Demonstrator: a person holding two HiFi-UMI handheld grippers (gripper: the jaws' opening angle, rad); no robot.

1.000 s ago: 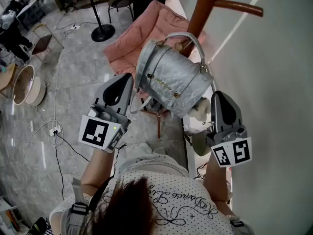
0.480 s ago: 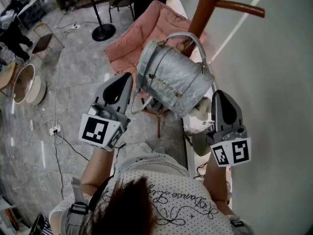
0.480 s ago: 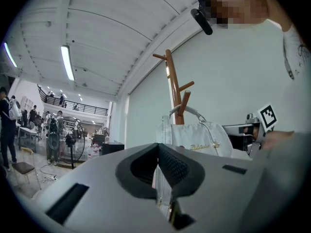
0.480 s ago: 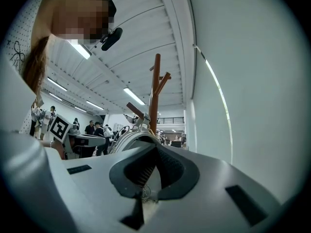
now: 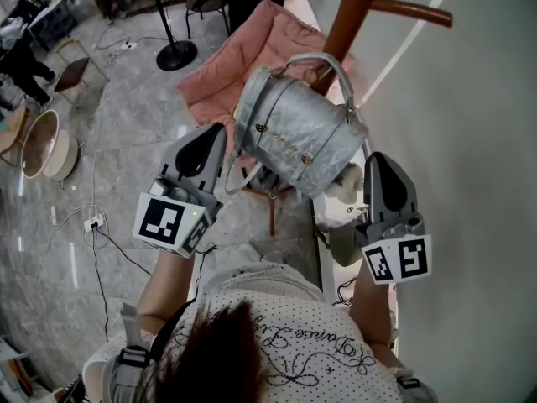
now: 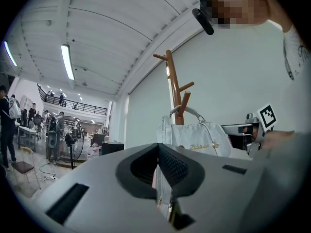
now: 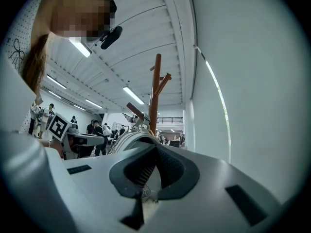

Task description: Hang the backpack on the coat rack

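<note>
A silver backpack [image 5: 294, 137] hangs in the air between my two grippers, tilted, with its top handle [image 5: 329, 64] close to the brown wooden coat rack [image 5: 348, 15]. My left gripper [image 5: 220, 134] is shut on the bag's left edge, where a strip of its fabric runs between the jaws [image 6: 159, 147]. My right gripper [image 5: 373, 159] is shut on the bag's right side beside a fluffy charm [image 5: 344, 185]. In the left gripper view the backpack [image 6: 194, 140] sits just in front of the rack [image 6: 171, 81]. In the right gripper view the rack [image 7: 154, 96] rises behind the backpack [image 7: 127, 141], and my right gripper [image 7: 155, 149] is pinched on pale material.
A rack peg [image 5: 411, 11] sticks out to the right, above the bag. A pink padded chair [image 5: 252, 57] stands under the bag. The white wall [image 5: 470, 141] is close on the right. A black stand base [image 5: 176, 55], a round basin [image 5: 46, 145] and cables lie on the grey floor.
</note>
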